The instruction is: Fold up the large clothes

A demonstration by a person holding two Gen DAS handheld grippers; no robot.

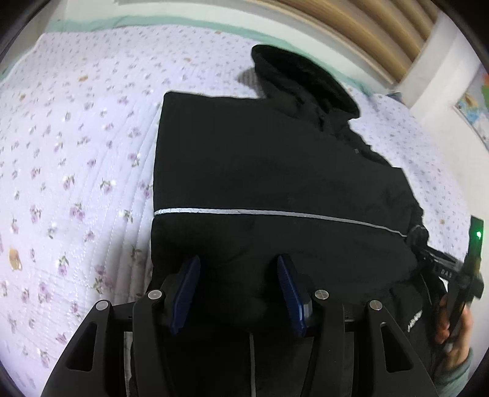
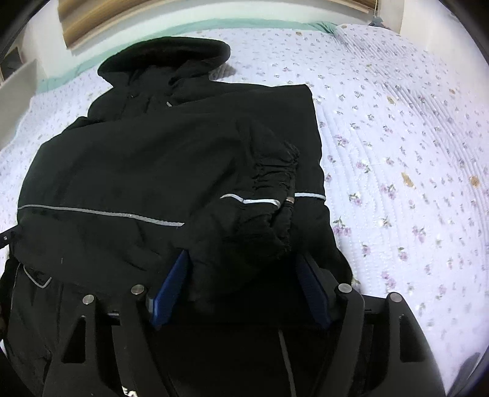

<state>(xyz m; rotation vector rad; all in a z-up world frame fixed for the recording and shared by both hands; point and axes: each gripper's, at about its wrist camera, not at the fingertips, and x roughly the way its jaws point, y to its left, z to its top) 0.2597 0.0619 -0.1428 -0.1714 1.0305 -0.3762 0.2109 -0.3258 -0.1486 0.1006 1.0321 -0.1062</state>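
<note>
- Black hooded padded jacket [image 2: 146, 171] w/ a thin silver reflective stripe [image 2: 101, 212] lies flat on the lilac flower-print quilted bedspread [image 2: 397, 152]; hood [image 2: 165, 58] points to the far side, near the wooden-slat headboard [image 1: 351, 24].
- Handling, as I judge: soft and bulky, prob. not heavy but thick when doubled; the shell looks smooth, so maybe slippery between the pads. It will sag, not keep a crease.
- One sleeve is already laid across the body; its gathered elastic cuff [image 2: 284, 183] is puffy and could spring back.
- Best hold, I think: hem corners or side edges near the bottom, where fabric is thinner. Avoid only the outer layer, else the padding slides.
- Left gripper [image 1: 238, 274]: blue pads wide apart, nothing between them, just above the lower part of the jacket below the stripe.
- Right gripper [image 2: 241, 274]: also spread wide; the sleeve end bulges into the gap and seems to touch the left pad, but no pinch is seen.
- Both tools are at the near (hem) side, jacket stretching away in front of them.
- Person's right hand [image 1: 452, 323] shows at the edge of the left view.
</note>
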